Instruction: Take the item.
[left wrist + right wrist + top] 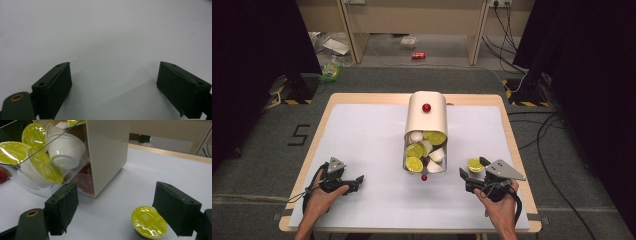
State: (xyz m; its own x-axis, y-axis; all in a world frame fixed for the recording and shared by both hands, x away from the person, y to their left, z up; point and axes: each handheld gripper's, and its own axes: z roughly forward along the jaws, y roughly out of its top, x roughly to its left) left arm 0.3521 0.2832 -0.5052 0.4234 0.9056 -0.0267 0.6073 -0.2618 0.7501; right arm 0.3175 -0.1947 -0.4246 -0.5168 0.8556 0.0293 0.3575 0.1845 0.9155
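Observation:
A cream capsule box [426, 120] stands mid-table, and its clear drawer [411, 171] is pulled toward me, full of white capsules with yellow-green foil lids [414, 151]. One loose yellow-green capsule [475, 165] lies on the mat to the right of the drawer. My right gripper [473, 168] is open around it. In the right gripper view the capsule [149, 221] rests lid-up close to the right jaw, with the gripper [115, 192] wide open and the box [107, 150] just beyond. My left gripper [358, 179] lies open on the mat at the front left, nothing between its jaws [113, 65].
A white mat [367, 135] covers the wooden table [507, 112]. A red knob [426, 107] sits on top of the box and a small red knob [424, 177] at the drawer's front. Cables and a red can [418, 55] lie on the floor beyond.

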